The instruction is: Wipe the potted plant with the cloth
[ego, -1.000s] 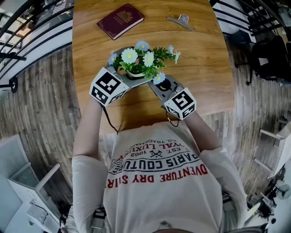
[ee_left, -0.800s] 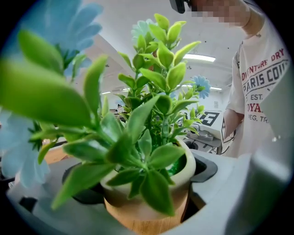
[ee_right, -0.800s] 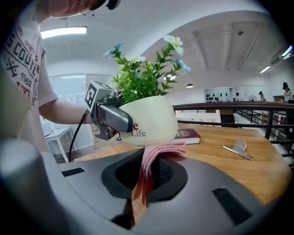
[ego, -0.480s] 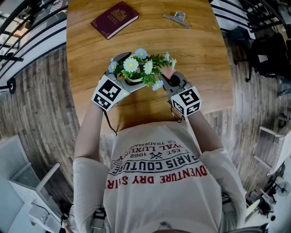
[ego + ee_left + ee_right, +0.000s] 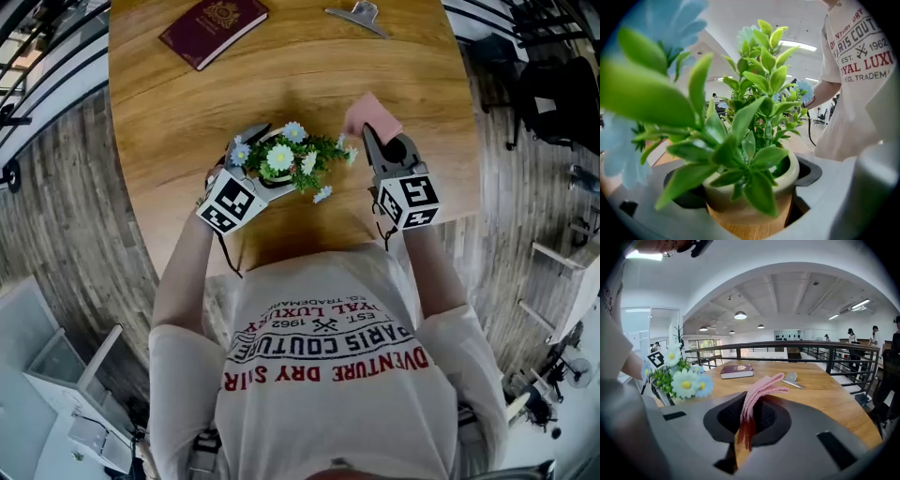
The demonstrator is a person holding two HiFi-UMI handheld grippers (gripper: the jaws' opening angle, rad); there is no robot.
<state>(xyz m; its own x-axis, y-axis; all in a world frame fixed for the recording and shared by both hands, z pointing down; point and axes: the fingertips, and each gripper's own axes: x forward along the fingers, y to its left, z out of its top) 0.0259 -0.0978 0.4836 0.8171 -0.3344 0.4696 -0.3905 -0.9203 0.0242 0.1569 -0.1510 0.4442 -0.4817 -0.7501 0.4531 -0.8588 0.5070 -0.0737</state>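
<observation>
The potted plant point(image 5: 292, 156), green leaves with white and pale blue daisies in a cream pot point(image 5: 749, 188), stands on the wooden table point(image 5: 187, 112). My left gripper point(image 5: 265, 163) is shut on the pot, one jaw on each side of it point(image 5: 750, 199). To the right of the plant and apart from it, my right gripper point(image 5: 372, 139) is shut on a folded pink cloth point(image 5: 372, 115). In the right gripper view the cloth point(image 5: 759, 387) sticks up from between the jaws point(image 5: 749, 420), and the flowers point(image 5: 683, 380) are at the left.
A dark red passport point(image 5: 214, 28) lies at the table's far left and a metal clip point(image 5: 356, 16) at the far middle. The table's right edge point(image 5: 473, 141) is close to my right gripper. A black railing point(image 5: 787, 345) runs behind the table.
My right gripper has swung from the plant's near side out to its right and farther away, so the pink cloth now shows. The left gripper still holds the pot.
</observation>
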